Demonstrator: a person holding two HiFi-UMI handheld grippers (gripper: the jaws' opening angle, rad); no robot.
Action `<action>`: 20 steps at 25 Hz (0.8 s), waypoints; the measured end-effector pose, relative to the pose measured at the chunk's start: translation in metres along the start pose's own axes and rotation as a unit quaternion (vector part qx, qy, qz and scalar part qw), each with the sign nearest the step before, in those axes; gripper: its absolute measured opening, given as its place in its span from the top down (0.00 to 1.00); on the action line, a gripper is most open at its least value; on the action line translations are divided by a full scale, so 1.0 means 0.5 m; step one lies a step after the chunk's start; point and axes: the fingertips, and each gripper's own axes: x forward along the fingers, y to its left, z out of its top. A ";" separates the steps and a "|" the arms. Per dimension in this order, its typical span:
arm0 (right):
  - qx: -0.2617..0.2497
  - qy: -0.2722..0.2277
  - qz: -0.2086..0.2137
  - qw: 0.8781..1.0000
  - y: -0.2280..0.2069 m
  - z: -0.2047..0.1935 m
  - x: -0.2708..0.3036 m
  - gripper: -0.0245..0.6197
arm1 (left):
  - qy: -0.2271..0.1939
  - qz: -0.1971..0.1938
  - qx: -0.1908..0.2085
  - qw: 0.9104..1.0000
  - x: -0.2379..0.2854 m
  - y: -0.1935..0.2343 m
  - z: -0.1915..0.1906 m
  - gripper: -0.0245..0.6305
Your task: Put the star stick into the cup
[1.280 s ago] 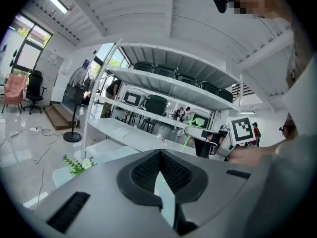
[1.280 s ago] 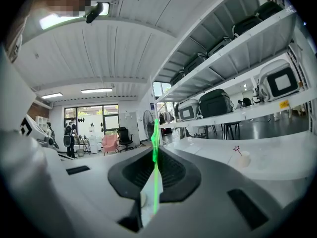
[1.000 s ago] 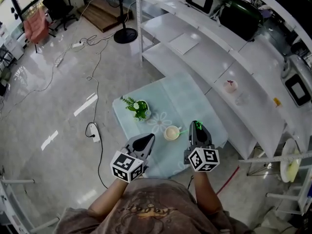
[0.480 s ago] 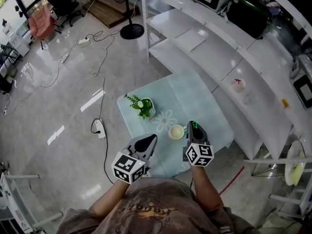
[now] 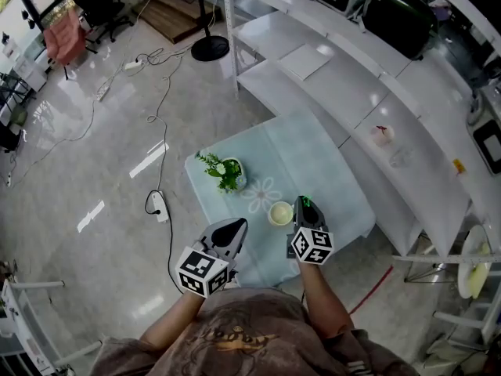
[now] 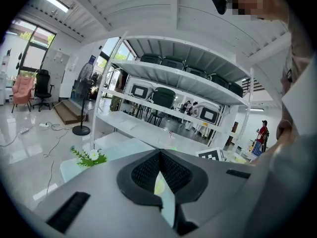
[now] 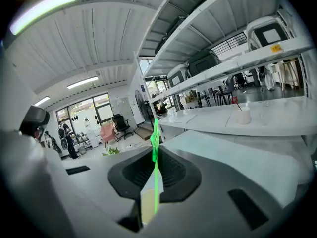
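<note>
My right claw (image 7: 155, 151) is pinching the star stick (image 7: 156, 178): the thin green stem runs up between the two pads, and the star tip stands clear above them at twelve o'clock. Seen from my head, this claw hovers over the near part of the pale blue bench (image 5: 313, 159), and the cup (image 5: 280, 212) stands just beside its tip at nine o'clock. The stick is not in the cup; it is in my grip, apart from the rim. My left claw (image 5: 233, 227) is pressed together with nothing between its pads, and it hangs at the bench's near edge, at about eight o'clock from the cup. A small potted plant (image 5: 225, 174) sits on the bench at eleven o'clock from the cup, well apart from both claws.
</note>
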 end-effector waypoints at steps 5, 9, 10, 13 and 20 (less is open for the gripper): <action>0.024 0.006 -0.009 1.000 -0.023 -0.027 0.009 0.93 | 0.004 0.007 -0.005 1.000 0.005 0.007 -0.006 0.93; 0.032 0.013 -0.011 0.999 -0.033 -0.040 0.012 0.93 | 0.010 0.012 -0.011 1.000 0.001 0.015 -0.013 0.93; 0.033 0.016 -0.009 0.999 -0.035 -0.044 0.013 0.93 | 0.011 0.013 -0.012 1.000 0.000 0.018 -0.015 0.93; 0.035 0.025 -0.008 0.999 -0.041 -0.054 0.015 0.91 | 0.013 0.014 -0.016 1.000 -0.003 0.019 -0.020 0.93; 0.034 0.042 -0.002 0.999 -0.056 -0.071 0.014 0.84 | 0.020 0.008 -0.024 0.999 0.003 0.010 -0.030 0.93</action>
